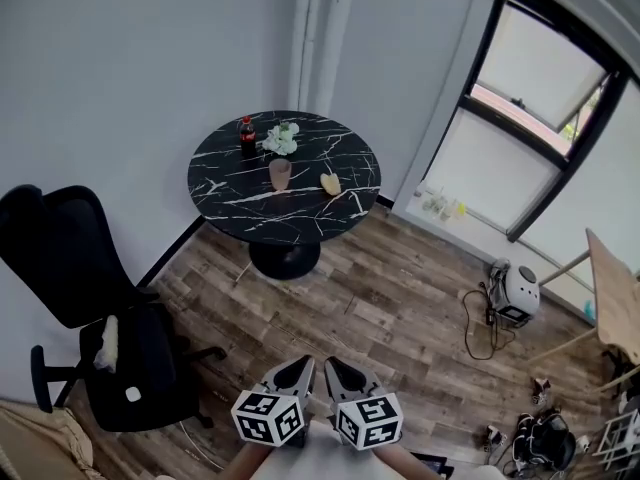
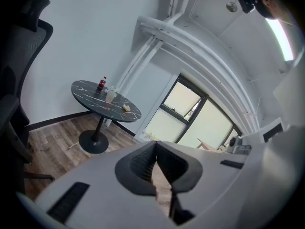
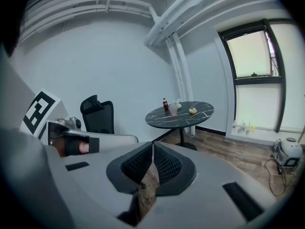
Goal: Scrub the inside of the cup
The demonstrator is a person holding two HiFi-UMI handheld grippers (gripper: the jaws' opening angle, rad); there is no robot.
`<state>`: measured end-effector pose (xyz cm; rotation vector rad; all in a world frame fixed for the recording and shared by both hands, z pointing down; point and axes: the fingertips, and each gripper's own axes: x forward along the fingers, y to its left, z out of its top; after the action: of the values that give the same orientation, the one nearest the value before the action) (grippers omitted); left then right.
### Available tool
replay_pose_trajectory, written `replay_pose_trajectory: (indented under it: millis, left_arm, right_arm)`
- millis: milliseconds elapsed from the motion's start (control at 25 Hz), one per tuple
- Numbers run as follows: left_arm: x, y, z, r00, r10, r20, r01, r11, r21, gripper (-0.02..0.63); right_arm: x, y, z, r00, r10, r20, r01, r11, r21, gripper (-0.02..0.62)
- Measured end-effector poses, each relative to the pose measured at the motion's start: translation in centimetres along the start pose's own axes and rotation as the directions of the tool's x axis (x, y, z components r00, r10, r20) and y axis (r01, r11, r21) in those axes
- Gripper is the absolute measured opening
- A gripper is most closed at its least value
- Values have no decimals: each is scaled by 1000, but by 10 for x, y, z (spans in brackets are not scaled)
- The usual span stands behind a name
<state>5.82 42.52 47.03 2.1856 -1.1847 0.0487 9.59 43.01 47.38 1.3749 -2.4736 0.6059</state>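
Across the room, by the white wall: a round black table [image 1: 240, 208] with white veining, on a single pedestal. Near its middle, upright, the cup [image 1: 280, 174], pale and see-through. Stands clear of everything else on the top. Just to its right in the head view, a yellow sponge [image 1: 331, 183]. Behind it, toward the wall, a cola bottle [image 1: 247, 135] with a red cap. Beside the bottle, a small white bunch [image 1: 282, 140], too small to tell what.

Low at the bottom edge of the head view, well apart from the table: the left gripper [image 1: 303, 364] and the right gripper [image 1: 338, 365], side by side and close together, each with its marker cube nearest the camera. Point across the wooden floor [image 1: 400, 308] toward the table.

In the left gripper view: jaws pressed fully together, ribbed pads meeting at the tips, nothing between them. Table, cup, bottle and sponge small and distant at upper left.

In the right gripper view: jaws likewise closed tip to tip, holding nothing. Table and cup beyond them in the middle distance, the left gripper's marker cube at the left edge.

At the left of the head view, a black office chair [image 1: 110, 328]. At the right, below the dark-framed window [image 1: 540, 118], a round white appliance [image 1: 517, 293] on the floor with a loose cable.
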Motion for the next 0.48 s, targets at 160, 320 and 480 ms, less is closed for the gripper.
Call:
replay_pose_trajectory:
  millis: [160, 320, 480]
  left_arm:
    - [10, 18, 17, 1000, -9, -4, 9, 1000, 15, 9]
    - [14, 35, 32, 1000, -20, -4, 20, 1000, 18, 9]
    - [14, 51, 46, 999, -33, -2, 33, 999, 12, 9]
  right_arm:
    - [22, 0, 9, 1000, -22, 3, 22, 1000, -10, 35]
    - [40, -5, 14, 998, -57, 5, 57, 998, 23, 35]
    - [53, -19, 14, 993, -115, 1, 115, 991, 74, 35]
